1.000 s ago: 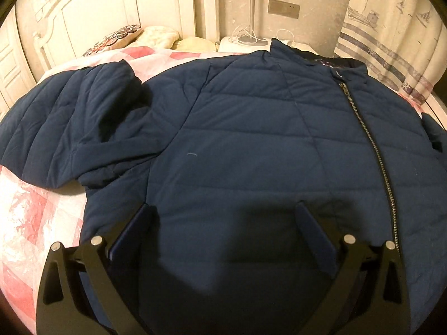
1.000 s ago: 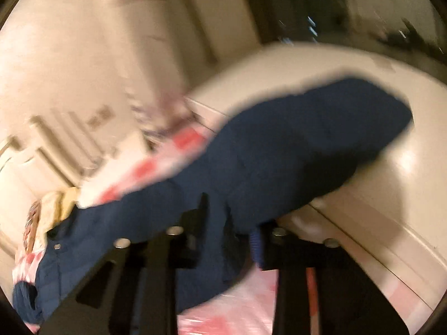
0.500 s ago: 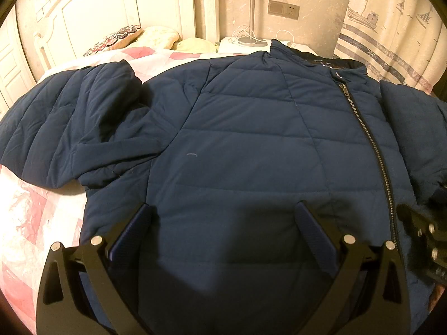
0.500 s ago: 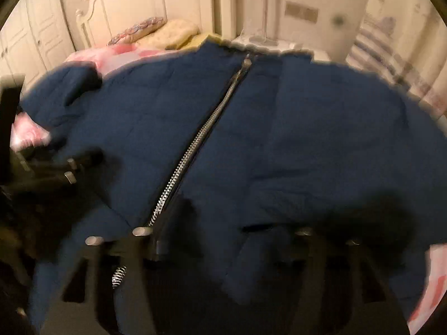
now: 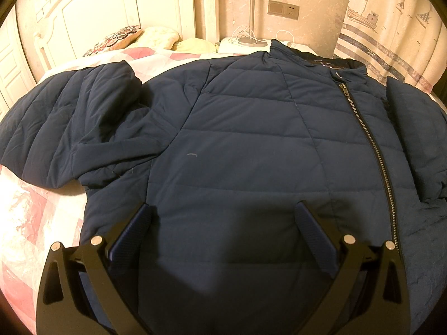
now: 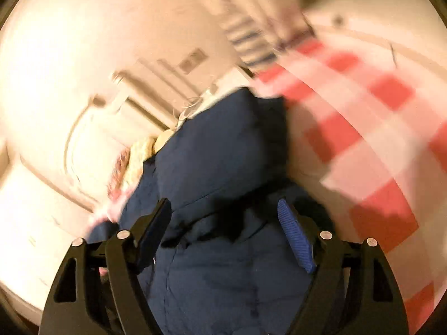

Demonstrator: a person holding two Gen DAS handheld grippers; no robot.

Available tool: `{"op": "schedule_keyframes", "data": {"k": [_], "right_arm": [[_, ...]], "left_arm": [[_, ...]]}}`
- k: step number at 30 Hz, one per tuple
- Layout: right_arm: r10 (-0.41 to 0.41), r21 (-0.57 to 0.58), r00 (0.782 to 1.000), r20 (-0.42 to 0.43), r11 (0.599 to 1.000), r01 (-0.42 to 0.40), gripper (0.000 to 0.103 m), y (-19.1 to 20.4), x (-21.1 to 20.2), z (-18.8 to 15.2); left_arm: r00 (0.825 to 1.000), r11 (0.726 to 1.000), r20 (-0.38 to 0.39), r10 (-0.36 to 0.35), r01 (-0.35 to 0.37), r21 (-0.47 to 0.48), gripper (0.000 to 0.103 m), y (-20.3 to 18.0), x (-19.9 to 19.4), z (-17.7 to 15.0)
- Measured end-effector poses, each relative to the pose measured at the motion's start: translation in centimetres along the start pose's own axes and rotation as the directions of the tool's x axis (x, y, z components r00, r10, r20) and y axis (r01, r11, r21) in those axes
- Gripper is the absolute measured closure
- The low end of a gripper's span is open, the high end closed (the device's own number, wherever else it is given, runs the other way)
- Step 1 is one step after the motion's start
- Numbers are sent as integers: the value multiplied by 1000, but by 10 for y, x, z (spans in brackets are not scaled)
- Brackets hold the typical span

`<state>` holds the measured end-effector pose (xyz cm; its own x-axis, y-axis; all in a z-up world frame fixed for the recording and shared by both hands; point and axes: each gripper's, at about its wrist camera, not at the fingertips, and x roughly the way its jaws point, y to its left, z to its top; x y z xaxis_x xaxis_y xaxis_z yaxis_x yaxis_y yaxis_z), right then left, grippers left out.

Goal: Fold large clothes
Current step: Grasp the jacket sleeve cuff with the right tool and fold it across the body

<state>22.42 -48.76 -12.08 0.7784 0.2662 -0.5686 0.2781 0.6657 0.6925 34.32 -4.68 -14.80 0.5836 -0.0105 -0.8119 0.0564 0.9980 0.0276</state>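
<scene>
A navy quilted jacket (image 5: 245,145) lies front up on the bed, its zipper (image 5: 371,150) running down the right side. Its left sleeve (image 5: 72,128) is bunched out to the left, and its right sleeve (image 5: 413,128) lies folded in over the right front. My left gripper (image 5: 223,215) hovers open above the lower front with nothing between its fingers. In the blurred right wrist view my right gripper (image 6: 223,209) is above the jacket (image 6: 223,162) near its right edge. Its jaws are opening, and the blue pads (image 6: 293,234) stand apart from the fabric.
The bed carries a pink and white checked quilt (image 5: 30,217) (image 6: 363,128). Pillows (image 5: 131,37) lie by the white headboard (image 5: 106,5). A nightstand with a lamp base and cables (image 5: 248,40) stands behind the collar. A striped curtain (image 5: 391,28) hangs at the right.
The right gripper carried the right sleeve over onto the jacket front and let it go, its jaws going from shut to open. It then swung away fast. The left gripper stayed still.
</scene>
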Motion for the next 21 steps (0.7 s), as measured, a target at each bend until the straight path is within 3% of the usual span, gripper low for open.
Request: {"op": "schedule_keyframes", "data": {"k": [3, 4, 5, 6, 7, 9, 13, 16, 17, 18, 19, 21], "right_arm": [[8, 56, 1000, -13, 998, -7, 28, -12, 18, 13], [11, 52, 1000, -3, 999, -10, 36, -10, 23, 16], [26, 36, 1000, 14, 999, -27, 60, -6, 24, 21], [37, 18, 999, 26, 999, -37, 75, 2, 25, 24], [44, -2, 998, 39, 999, -44, 77, 15, 28, 25], [38, -161, 994, 102, 987, -21, 82, 66, 24, 23], [93, -420, 990, 105, 907, -41, 82, 179, 42, 3], [119, -621, 993, -21, 776, -106, 71, 262, 72, -40], [112, -654, 992, -65, 746, -127, 43, 276, 80, -50], [110, -687, 987, -117, 709, -160, 24, 291, 88, -64], [109, -702, 986, -123, 693, -164, 17, 298, 88, -70], [126, -743, 988, -93, 652, -153, 17, 300, 79, -82]], "left_arm": [[1000, 1000, 0, 1, -1, 0, 2, 0, 0, 0], [1000, 1000, 1, 1, -1, 0, 2, 0, 0, 0], [1000, 1000, 1, 2, -2, 0, 2, 0, 0, 0], [1000, 1000, 1, 2, -2, 0, 2, 0, 0, 0], [1000, 1000, 1, 3, -3, 0, 2, -1, 0, 1], [1000, 1000, 3, 6, -6, -2, 2, -1, 0, 1], [1000, 1000, 5, 7, -7, -3, 2, 0, -2, -1], [1000, 1000, 7, 2, -2, -7, 2, 1, -3, -1], [1000, 1000, 8, 1, -1, -9, 2, 1, -3, 0], [1000, 1000, 9, -2, 2, -11, 2, 2, -3, 0], [1000, 1000, 11, -6, 6, -14, 2, 2, -3, 0], [1000, 1000, 14, -12, 13, -20, 2, 3, -3, 0]]}}
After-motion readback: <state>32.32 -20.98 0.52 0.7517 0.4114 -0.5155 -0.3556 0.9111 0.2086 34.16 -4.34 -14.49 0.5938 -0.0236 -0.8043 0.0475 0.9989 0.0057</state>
